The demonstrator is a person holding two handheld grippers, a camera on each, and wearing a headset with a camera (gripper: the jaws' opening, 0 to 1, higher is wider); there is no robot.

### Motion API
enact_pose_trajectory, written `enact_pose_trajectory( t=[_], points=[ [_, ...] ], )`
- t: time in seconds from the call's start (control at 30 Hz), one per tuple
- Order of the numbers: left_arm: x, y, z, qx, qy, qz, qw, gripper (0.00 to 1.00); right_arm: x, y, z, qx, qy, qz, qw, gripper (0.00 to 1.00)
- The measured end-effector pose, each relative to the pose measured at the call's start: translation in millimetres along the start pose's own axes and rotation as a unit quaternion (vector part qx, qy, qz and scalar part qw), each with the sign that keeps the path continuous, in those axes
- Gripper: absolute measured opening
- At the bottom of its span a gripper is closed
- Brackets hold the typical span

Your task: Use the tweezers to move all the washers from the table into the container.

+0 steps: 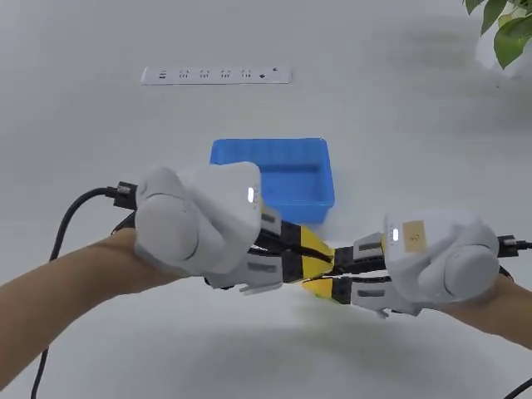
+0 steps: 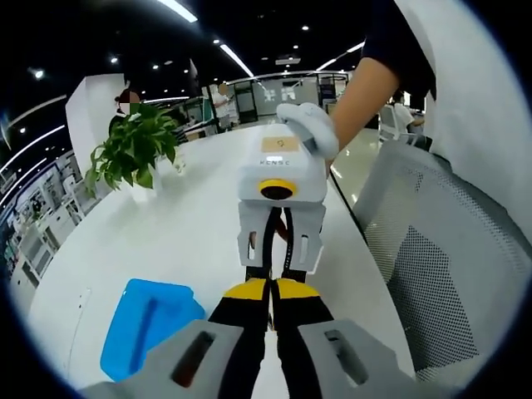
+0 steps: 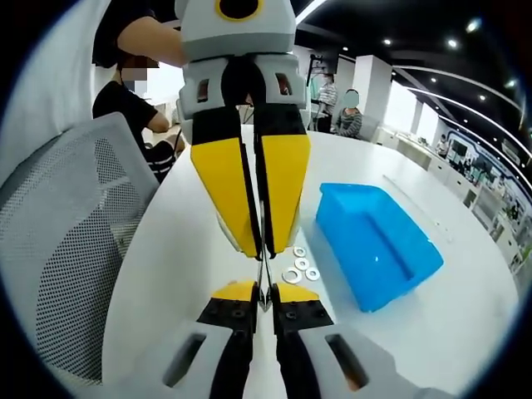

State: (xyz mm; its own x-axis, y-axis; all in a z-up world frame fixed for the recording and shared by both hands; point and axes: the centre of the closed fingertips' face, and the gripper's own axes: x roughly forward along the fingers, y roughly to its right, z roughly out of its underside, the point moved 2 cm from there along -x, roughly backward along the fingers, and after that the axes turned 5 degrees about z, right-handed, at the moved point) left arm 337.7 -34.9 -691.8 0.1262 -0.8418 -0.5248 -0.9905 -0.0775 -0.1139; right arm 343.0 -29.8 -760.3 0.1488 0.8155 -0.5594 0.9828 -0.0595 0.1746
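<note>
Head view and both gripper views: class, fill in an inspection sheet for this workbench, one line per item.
Surface: white table.
Job's things: open blue plastic container, no washers seen inside; a few small metal washers on the table beside it; thin metal tweezers.
Clutter: white power strip.
Grippers: left gripper and right gripper tip to tip, both shut on the tweezers.
Cables: black cable behind the left gripper.
Surroundings: green potted plant, grey mesh chair.
</note>
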Motion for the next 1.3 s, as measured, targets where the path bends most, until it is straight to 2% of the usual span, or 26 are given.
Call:
enact_pose_trajectory(
  t=[0.27, 0.33, 0.43, 0.53, 0.6, 0.8, 0.97, 1.3],
  points=[
    [-0.2, 3.2, 0.1, 0.009, -0.001, 0.004, 1.0, 0.05, -1.4, -1.2, 0.2, 0.001, -0.009, 0.011, 0.9999, 0.12],
    [-1.3, 2.4, -1.2, 0.007, 0.003, 0.0, 1.0, 0.05, -3.4, 0.9, -0.9, -0.009, -0.011, 0.025, 0.9996, 0.13],
    [-5.3, -0.7, -6.3, -0.013, 0.018, -0.012, 0.9997, 0.05, -9.7, 5.8, -5.0, -0.007, -0.003, 0.049, 0.9988, 0.19],
    [-7.4, -2.4, -8.7, -0.01, 0.02, -0.017, 0.9996, 0.05, -14.4, 7.9, -3.6, 0.007, -0.001, 0.054, 0.9985, 0.22],
    [-8.2, -4.1, -7.8, -0.008, 0.017, -0.022, 0.9996, 0.05, -16.5, 8.6, 0.6, 0.006, -0.009, 0.059, 0.9982, 0.24],
    [-9.7, -7.1, -8.7, -0.008, 0.025, -0.028, 0.9993, 0.05, -20.5, 9.4, 8.6, 0.01, -0.024, 0.066, 0.9975, 0.33],
    [-9.3, -11.8, -8.1, -0.016, 0.039, -0.032, 0.9986, 0.05, -21.0, 8.4, 10.1, 0.013, -0.029, 0.062, 0.9976, 0.38],
    [-5.5, -16.0, -4.3, -0.014, 0.043, -0.024, 0.9987, 0.05, -20.3, 9.9, 12.5, 0.019, -0.032, 0.064, 0.9973, 0.39]
  ],
)
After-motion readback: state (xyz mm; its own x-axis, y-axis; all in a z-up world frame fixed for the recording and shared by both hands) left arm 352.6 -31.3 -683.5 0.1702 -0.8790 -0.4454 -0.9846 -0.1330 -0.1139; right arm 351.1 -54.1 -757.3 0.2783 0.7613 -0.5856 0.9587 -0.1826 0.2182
